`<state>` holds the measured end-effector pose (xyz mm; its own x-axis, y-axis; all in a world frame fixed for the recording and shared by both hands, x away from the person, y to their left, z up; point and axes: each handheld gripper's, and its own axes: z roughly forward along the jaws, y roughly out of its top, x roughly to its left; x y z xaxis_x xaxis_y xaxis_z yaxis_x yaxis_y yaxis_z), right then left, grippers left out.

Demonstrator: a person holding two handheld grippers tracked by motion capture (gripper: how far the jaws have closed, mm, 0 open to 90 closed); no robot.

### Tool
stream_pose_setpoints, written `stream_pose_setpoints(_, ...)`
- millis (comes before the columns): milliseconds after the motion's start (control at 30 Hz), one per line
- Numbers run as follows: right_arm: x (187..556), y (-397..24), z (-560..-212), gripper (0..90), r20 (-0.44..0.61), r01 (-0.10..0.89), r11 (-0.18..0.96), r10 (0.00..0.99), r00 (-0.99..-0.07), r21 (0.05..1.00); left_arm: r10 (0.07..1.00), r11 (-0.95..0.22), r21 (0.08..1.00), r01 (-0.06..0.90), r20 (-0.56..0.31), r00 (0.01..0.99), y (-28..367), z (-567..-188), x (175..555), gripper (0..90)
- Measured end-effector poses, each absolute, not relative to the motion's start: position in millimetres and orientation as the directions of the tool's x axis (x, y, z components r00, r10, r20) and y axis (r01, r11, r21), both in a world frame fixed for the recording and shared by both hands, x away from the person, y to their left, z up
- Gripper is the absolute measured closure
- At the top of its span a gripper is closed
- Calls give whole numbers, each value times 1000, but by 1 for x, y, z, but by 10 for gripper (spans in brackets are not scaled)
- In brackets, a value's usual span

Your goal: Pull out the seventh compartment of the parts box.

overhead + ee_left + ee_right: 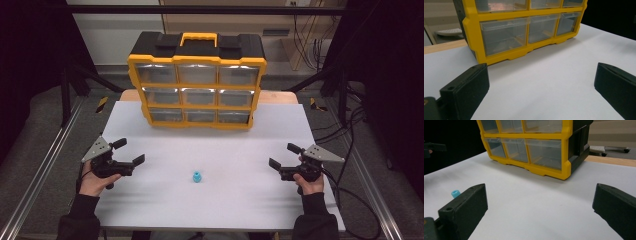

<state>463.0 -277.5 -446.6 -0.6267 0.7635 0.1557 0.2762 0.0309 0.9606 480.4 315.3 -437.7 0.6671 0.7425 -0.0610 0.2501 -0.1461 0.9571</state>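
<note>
Nearest the person, two dark-sleeved forearms come in over the front edge of the white table top (210, 210). The left hand (92, 182) holds the black two-jaw left gripper (133, 151), its jaws spread wide with nothing between them. The right hand (311, 184) holds the matching black right gripper (283, 155), jaws likewise wide apart and empty. Both grippers sit low over the table, well apart, one at each side.

Between them, slightly nearer the front edge, a small turquoise plastic piece (197, 176) stands alone on the table surface, touched by neither gripper. In the right gripper view it peeps out beside that gripper's own jaw.

Farther back stands a yellow-and-black plastic organiser cabinet (196, 87) with nine clear drawers, all shut, and a yellow carry handle (199, 38) on top.
</note>
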Motion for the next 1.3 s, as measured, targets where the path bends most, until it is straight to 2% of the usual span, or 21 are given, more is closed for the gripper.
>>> stream_pose_setpoints(433,463,-277,-446,3,155,275,32,760,-631,961,739,-143,958,248,-63,671,314,-437,481,0)
stream_pose_setpoints(1300,462,-277,-445,3,153,273,34,757,-635,962,726,-212,950,231,-5,687,298,-425,490,0)
